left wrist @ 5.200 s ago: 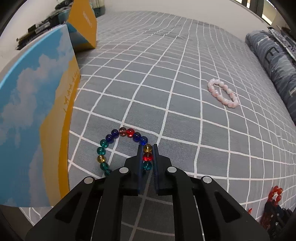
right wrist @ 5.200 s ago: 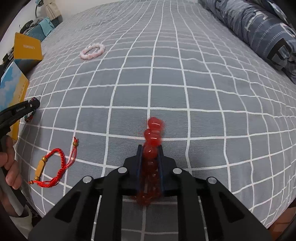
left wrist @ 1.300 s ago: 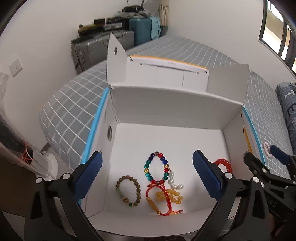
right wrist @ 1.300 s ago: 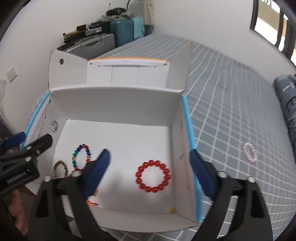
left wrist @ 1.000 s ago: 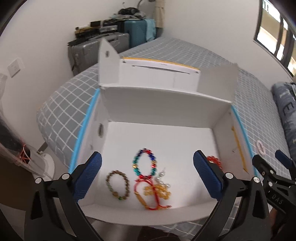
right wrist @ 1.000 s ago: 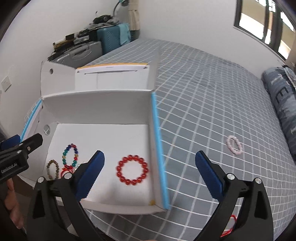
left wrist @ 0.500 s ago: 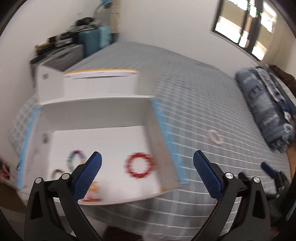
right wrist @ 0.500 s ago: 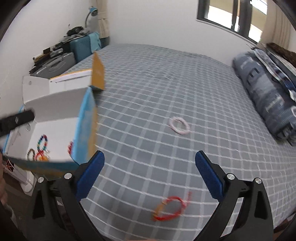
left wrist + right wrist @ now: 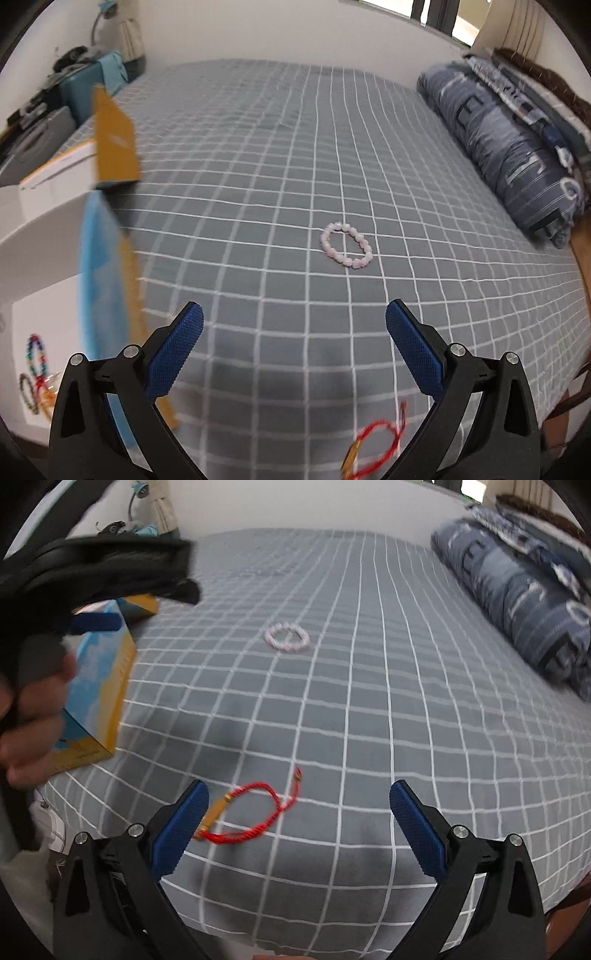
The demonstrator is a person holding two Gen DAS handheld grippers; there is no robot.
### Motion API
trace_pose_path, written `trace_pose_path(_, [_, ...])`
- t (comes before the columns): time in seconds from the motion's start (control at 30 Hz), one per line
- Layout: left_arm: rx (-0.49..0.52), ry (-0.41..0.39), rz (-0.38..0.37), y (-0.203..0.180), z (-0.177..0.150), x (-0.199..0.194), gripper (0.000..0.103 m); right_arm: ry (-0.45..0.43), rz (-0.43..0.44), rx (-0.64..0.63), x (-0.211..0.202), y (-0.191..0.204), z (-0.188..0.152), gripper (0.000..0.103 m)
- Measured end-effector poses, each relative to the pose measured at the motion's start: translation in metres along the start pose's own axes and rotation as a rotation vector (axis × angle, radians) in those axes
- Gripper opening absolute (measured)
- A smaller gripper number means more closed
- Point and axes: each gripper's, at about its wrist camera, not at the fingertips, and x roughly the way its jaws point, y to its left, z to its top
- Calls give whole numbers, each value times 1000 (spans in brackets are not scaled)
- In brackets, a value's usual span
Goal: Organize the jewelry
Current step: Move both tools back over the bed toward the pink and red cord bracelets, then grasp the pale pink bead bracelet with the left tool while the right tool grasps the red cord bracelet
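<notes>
Both the left gripper (image 9: 294, 345) and right gripper (image 9: 298, 825) hover empty, fingers spread wide, over the bed (image 9: 280, 155). A pink bracelet (image 9: 346, 244) lies mid-frame; a red cord bracelet (image 9: 248, 814) sits lower centre. The box (image 9: 55, 266) at left is blurred and cropped, its lettering unreadable.

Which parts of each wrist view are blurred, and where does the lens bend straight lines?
Left wrist view: the box at the left edge is motion-smeared and the red cord bracelet is soft. Right wrist view: the hand is blurred. Both views: the bedspread grid bows outward.
</notes>
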Motion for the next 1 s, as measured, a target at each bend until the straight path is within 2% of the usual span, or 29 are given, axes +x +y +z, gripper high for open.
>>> trace_pose_path(0.23, [27,84,27,-25,33,94,97,50,18,5,33,-10,-13,94])
trace_pose_path(0.33, [31,118,47,-27,43,123,96,66,20,-8,41,-7,-17,94])
trace_pose_path(0.5, [31,123,97,-25,57,158,96,99,34,-23,54,-3,-21,92])
trace_pose_path(0.57, [31,134,111,-25,59,171,96,128,45,-18,61,-3,-23,84])
trace_pose_path(0.7, [21,166,103,-24,56,190,96,132,50,-15,64,-3,-24,78])
trace_pose_path(0.77, [22,159,106,-23,55,192,96,128,50,-13,63,-3,-24,67])
trace_pose_path(0.8, [18,158,107,-23,54,192,96,127,53,-11,63,-3,-25,65])
trace_pose_path(0.87, [11,156,108,-22,54,192,95,120,54,-6,61,-3,-27,54])
trace_pose_path(0.9, [15,155,110,-22,53,192,94,116,54,-6,60,-3,-27,51])
trace_pose_path(1.0, [19,153,114,-21,51,191,87,110,45,-5,59,-2,-27,39])
